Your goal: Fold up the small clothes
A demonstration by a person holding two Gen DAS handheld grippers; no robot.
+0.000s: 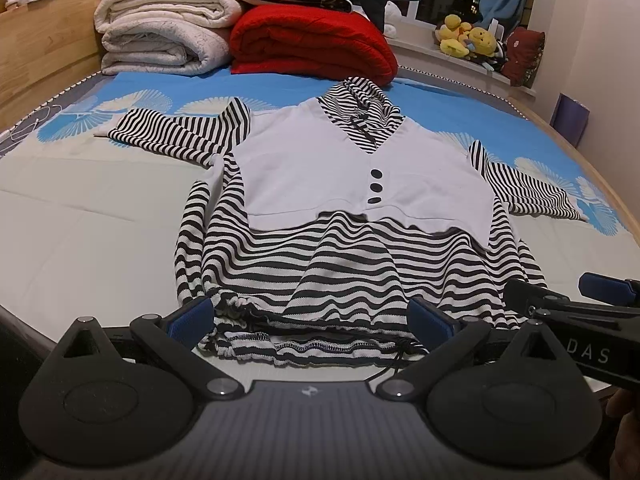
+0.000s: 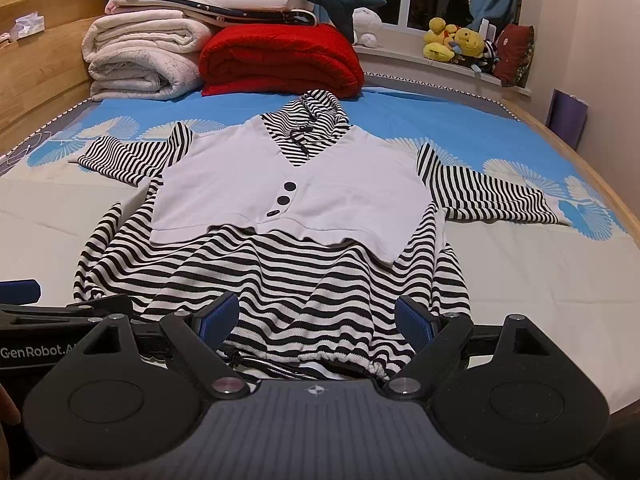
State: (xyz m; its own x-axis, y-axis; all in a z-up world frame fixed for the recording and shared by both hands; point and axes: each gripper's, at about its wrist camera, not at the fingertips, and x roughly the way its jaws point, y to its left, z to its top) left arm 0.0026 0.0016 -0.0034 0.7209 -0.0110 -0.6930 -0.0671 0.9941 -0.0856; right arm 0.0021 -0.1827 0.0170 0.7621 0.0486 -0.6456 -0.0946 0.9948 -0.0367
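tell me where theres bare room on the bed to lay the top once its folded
Bare pale sheet lies left of the striped top, below its left sleeve. More bare sheet lies right of the top, below the right sleeve. The head end is crowded: white quilts and red blanket. Both grippers' fingers, left and right, crowd the hem.

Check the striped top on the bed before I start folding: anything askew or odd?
The black-and-white striped top with the white vest panel lies face up, sleeves spread. Its gathered bottom hem is bunched and turned up, showing the stitched inside, with the dark drawstring cord trailing loose. Both open grippers, left and right, hover there.
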